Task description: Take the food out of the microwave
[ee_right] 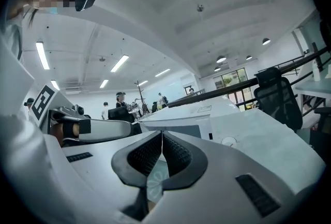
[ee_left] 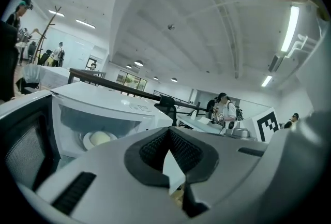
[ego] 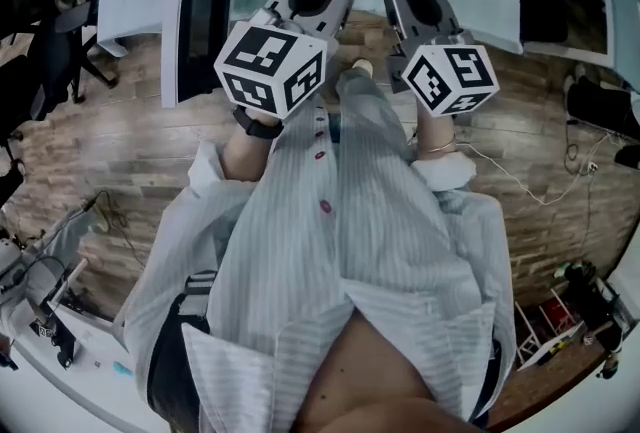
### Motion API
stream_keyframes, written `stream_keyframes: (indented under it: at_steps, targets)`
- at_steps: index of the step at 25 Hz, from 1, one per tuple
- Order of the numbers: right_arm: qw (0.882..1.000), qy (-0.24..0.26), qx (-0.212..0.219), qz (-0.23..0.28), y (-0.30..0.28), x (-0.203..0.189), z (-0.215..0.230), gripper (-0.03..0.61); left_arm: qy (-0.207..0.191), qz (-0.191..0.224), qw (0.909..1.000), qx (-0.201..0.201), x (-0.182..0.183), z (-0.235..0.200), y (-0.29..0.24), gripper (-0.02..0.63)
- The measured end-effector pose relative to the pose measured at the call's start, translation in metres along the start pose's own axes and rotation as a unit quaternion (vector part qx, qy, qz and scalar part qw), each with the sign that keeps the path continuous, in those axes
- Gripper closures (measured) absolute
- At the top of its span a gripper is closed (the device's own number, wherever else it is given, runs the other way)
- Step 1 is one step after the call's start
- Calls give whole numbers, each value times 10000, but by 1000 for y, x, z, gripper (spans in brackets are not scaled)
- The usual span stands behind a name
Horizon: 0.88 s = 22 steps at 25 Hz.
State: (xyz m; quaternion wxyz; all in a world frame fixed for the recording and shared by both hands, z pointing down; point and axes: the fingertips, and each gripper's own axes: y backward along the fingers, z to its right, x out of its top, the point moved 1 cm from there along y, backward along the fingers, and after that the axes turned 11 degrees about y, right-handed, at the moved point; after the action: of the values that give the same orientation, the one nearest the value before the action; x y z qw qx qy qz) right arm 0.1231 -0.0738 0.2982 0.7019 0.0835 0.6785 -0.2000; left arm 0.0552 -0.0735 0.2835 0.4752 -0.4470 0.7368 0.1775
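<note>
Left gripper (ee_left: 168, 134) and right gripper (ee_right: 162, 135) are both closed and empty, short of the open microwave (ee_left: 111, 106). Food (ee_left: 98, 138) sits inside; closed jaws could shove it backward unless opened first.

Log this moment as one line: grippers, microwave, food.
left gripper: shut, empty | right gripper: shut, empty | microwave: door open | food: pale round item inside, not yet taken out
</note>
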Motion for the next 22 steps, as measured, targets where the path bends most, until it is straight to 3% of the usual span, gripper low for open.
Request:
stream_keyframes:
  at_steps: [9, 16, 22]
  targets:
    - [9971, 108, 745, -143, -30, 8, 49, 545, 282, 309, 9966, 716, 13, -13, -48, 606]
    - [9900, 218, 1364, -303, -50, 0, 45, 545, 451, 476, 9907, 1190, 9, -25, -53, 606]
    - [9873, 94, 1525, -434, -75, -7, 40, 545, 659, 544, 9870, 1360, 18, -54, -54, 606]
